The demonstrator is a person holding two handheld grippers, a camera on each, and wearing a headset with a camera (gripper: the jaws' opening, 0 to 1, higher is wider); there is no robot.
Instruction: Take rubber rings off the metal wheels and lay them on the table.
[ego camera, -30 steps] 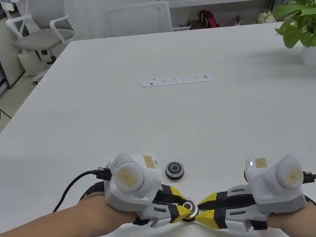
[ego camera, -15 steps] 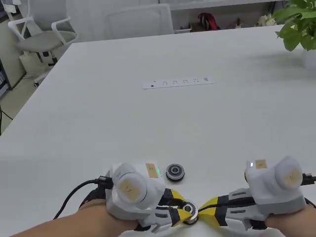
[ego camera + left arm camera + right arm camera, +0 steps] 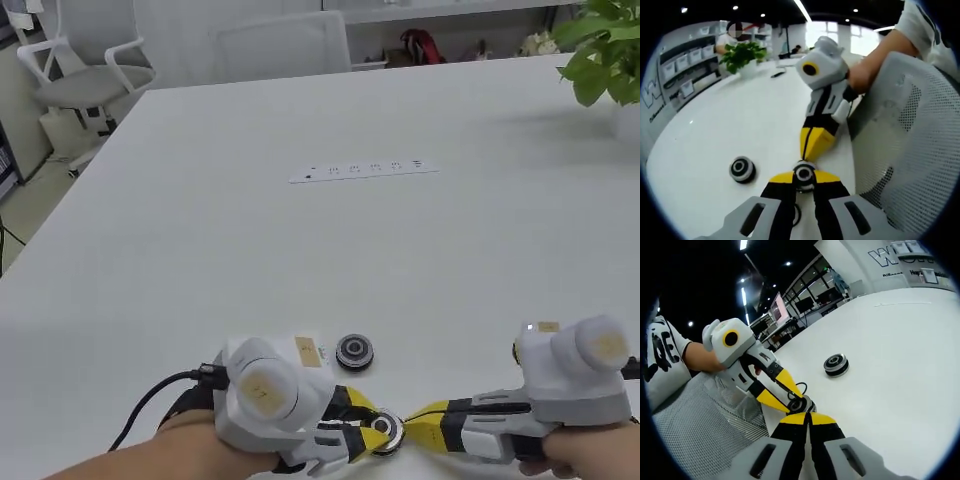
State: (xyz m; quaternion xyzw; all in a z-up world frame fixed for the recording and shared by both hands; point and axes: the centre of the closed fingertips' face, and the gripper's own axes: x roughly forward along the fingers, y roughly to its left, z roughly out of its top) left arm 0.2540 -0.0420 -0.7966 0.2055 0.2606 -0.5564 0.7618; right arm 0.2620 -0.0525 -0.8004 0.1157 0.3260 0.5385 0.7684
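Note:
A small metal wheel (image 3: 383,430) (image 3: 804,173) (image 3: 801,404) is held just above the white table's (image 3: 300,250) near edge. My left gripper (image 3: 372,428) (image 3: 804,177) is shut on it. My right gripper (image 3: 405,437) (image 3: 808,416) meets it from the other side, jaws shut, tips pinched at the wheel's rim on its rubber ring. A thin black loop of that rubber ring (image 3: 799,387) (image 3: 795,216) sticks out on the left gripper's side. A second wheel (image 3: 354,350) (image 3: 742,169) (image 3: 835,364), black ring around it, lies flat on the table just beyond.
A white power strip (image 3: 364,169) lies at mid-table. A potted plant (image 3: 605,50) stands at the far right corner, office chairs (image 3: 85,75) beyond the far left. A black cable (image 3: 150,385) trails from the left gripper. A mesh chair back (image 3: 905,140) is close behind my hands.
The right gripper's body has shifted right and lower while its tips stay at the held wheel. The left gripper and the wheel on the table have hardly moved.

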